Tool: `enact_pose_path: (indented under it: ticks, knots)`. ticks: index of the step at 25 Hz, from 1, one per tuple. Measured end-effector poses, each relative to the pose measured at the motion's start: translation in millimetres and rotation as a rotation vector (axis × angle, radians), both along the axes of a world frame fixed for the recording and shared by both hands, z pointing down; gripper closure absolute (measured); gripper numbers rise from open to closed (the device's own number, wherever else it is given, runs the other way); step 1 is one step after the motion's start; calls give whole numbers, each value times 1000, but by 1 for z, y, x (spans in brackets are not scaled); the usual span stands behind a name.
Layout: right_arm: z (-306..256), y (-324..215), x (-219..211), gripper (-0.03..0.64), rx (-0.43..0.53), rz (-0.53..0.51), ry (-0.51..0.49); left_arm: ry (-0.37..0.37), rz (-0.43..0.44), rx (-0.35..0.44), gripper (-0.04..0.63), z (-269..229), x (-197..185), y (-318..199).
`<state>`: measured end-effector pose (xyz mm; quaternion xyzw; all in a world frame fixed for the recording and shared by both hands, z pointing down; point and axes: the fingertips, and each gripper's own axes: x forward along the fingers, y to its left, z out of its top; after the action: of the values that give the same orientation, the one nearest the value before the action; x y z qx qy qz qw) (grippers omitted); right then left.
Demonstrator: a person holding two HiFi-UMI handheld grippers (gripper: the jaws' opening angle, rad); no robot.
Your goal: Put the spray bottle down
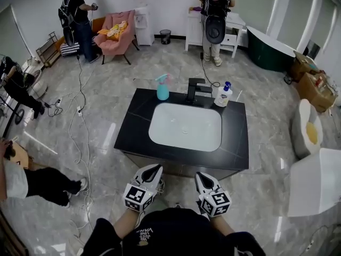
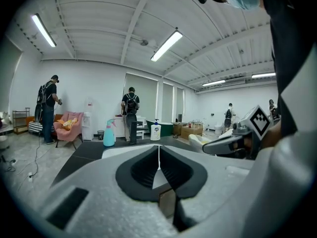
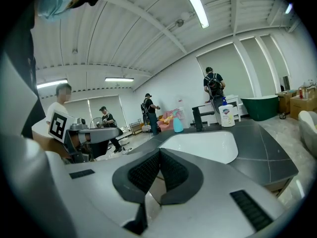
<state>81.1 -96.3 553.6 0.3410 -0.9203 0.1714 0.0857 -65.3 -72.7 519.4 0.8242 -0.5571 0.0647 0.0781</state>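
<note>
Spray bottle: the teal plastic spray bottle [image 1: 162, 87] stands upright on the black stone bench [image 1: 136, 116], at 11 o'clock from the basin, just left of the faucet; neither gripper touches it.
Basin: a white rectangular sink [image 1: 185, 126] is set in the middle of the bench.
Faucet: a black angular tap [image 1: 194, 89] stands at 12 o'clock from the basin.
Pump bottle: a white soap dispenser with a blue pump [image 1: 223, 95] stands at 1 o'clock, just right of the faucet.
Left gripper: the left gripper [image 1: 156, 168] is pressed together with nothing between its pads, at 6 o'clock off the bench's near edge.
Right gripper: the right gripper [image 1: 200, 175] is also pressed together and empty, beside the left one and well apart from the spray bottle.
</note>
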Motion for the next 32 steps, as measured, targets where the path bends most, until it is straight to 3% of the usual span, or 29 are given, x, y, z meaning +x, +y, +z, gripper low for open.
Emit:
enact_pose_path:
  ticks: [12, 32]
  knots:
    - [0, 16, -8, 615, 12, -62, 32, 11, -31, -10, 575, 7, 8, 34]
    - [5, 6, -3, 615, 4, -67, 45, 22, -68, 4, 576, 6, 4, 22]
